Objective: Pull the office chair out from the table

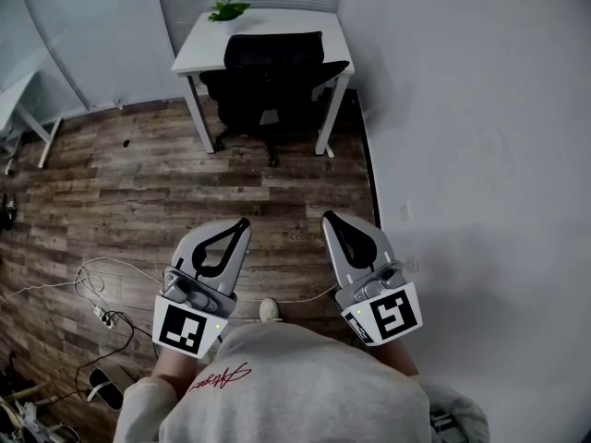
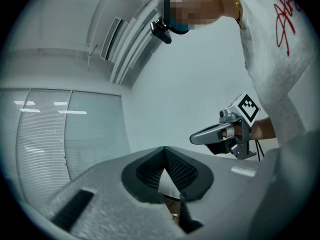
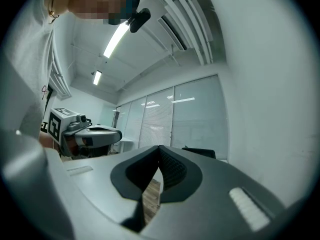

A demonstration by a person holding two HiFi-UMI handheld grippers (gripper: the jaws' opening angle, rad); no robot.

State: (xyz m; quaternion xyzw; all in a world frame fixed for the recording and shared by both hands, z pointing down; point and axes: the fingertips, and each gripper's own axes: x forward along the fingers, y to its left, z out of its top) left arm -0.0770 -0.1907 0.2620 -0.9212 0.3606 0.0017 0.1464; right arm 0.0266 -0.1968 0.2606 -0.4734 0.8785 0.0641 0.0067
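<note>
The floor (image 1: 185,187) was made of brown wood boards. A white table (image 1: 199,49) stood on it at the far end, close to the wall. A small green plant (image 1: 226,8) sat on the table's far left corner. A black chair (image 1: 270,72) stood on the floor, pushed in under the table, with its feet between the table's legs. Thin cords (image 1: 88,280) lay in loops on the floor at the near left, next to a plug strip (image 1: 103,318). Part of a second white table (image 1: 17,95) stood at the left edge. One shoe (image 1: 270,310) stood on the boards.
</note>
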